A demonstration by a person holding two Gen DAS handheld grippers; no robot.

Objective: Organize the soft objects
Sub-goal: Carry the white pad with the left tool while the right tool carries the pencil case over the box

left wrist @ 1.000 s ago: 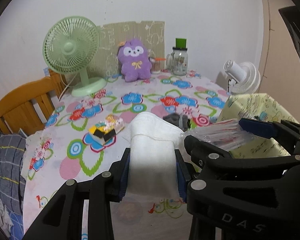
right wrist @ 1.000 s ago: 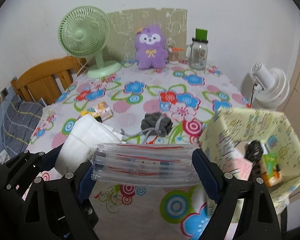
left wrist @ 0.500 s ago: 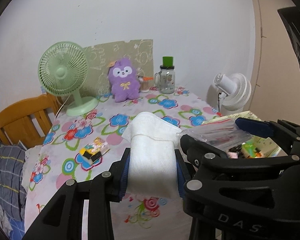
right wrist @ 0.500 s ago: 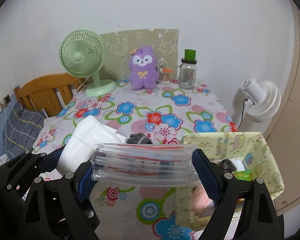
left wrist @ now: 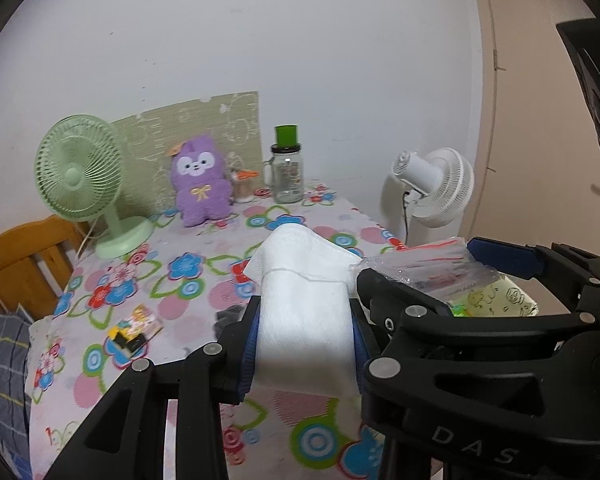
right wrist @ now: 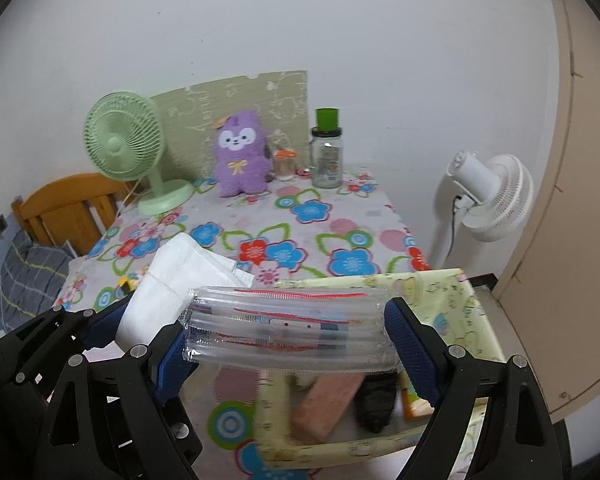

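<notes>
While the left claw [left wrist: 304, 336] stays clamped on a folded white towel [left wrist: 304, 300], the tabletop [left wrist: 204, 280] has dropped away. Right view: the right claw [right wrist: 288, 336] grips a clear plastic pouch [right wrist: 288, 328], now above the yellow bin [right wrist: 452, 296], ready for dropping.

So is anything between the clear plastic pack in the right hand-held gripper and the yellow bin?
Nothing visible. The right hand-held gripper holds the clear plastic pack above the open yellow bin, which already holds a few items but has no lid.
</notes>
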